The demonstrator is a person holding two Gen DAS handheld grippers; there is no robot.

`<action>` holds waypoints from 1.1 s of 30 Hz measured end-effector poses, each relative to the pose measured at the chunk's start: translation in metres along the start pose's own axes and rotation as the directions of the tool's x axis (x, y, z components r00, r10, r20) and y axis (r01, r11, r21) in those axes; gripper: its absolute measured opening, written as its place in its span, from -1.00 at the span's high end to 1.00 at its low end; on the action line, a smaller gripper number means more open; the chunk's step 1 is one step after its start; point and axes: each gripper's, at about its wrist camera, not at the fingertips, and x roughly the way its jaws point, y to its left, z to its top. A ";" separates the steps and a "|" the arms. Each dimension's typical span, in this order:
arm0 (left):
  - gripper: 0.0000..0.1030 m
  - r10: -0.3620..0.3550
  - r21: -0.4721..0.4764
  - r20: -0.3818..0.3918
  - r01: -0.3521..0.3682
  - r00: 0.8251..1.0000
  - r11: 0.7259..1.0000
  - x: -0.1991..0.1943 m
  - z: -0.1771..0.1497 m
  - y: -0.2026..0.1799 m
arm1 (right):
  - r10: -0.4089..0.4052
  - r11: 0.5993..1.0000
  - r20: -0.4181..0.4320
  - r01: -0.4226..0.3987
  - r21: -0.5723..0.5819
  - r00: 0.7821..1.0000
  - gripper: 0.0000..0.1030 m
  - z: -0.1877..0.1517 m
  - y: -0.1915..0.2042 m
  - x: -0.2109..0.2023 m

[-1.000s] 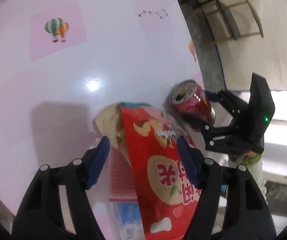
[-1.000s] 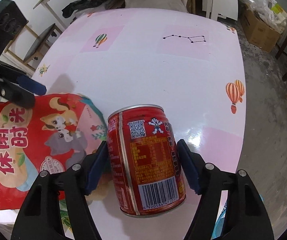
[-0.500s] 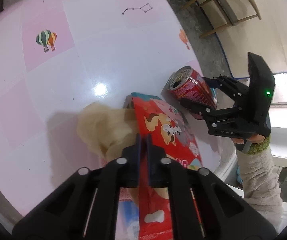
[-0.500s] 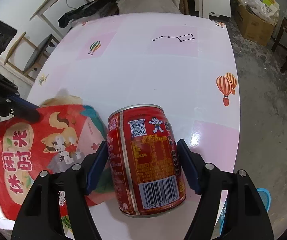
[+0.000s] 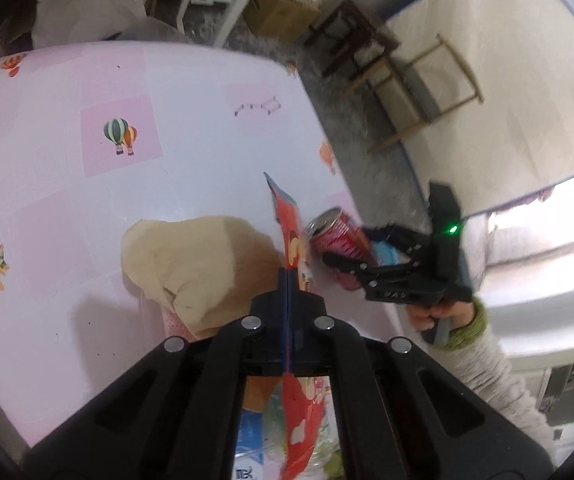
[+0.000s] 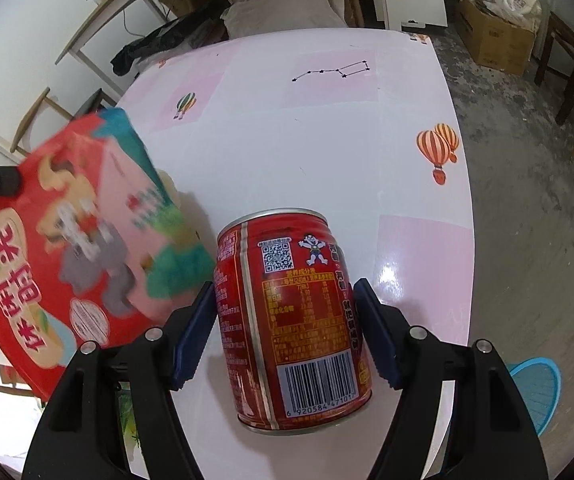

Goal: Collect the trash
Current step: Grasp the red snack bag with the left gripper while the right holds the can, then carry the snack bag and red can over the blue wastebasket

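My left gripper (image 5: 288, 280) is shut on a red snack bag (image 5: 291, 240) and holds it edge-on above the pink table (image 5: 87, 208). The bag shows raised at the left of the right wrist view (image 6: 67, 240). My right gripper (image 6: 283, 328) is shut on a red drink can (image 6: 291, 320), held above the table's near edge. The can (image 5: 337, 240) and right gripper also show right of the bag in the left wrist view. A crumpled beige paper (image 5: 191, 264) lies on the table under the bag.
More wrappers and a blue packet (image 5: 249, 436) lie below the left gripper. Wooden chairs (image 5: 419, 92) and cardboard boxes (image 6: 495, 36) stand on the floor beyond the table. A blue round object (image 6: 535, 388) sits on the floor at the right.
My left gripper closed on the snack bag and lifted it off the table, turning it edge-on. My right gripper kept its hold on the can and rose.
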 end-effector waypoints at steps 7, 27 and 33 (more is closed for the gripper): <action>1.00 -0.085 -0.010 0.145 0.087 0.986 0.996 -0.034 -0.010 -0.009 | 0.040 0.997 0.023 -0.041 0.058 0.999 -0.30 -0.006 -0.007 -0.005; 1.00 -0.183 0.125 0.337 0.149 0.924 0.981 -0.094 -0.046 -0.079 | 0.144 0.973 0.230 -0.180 0.144 0.962 -0.30 -0.050 -0.015 -0.089; 1.00 -0.200 0.175 0.323 0.149 0.925 0.973 -0.084 -0.054 -0.109 | 0.149 0.966 0.292 -0.202 0.160 0.945 -0.30 -0.077 -0.022 -0.122</action>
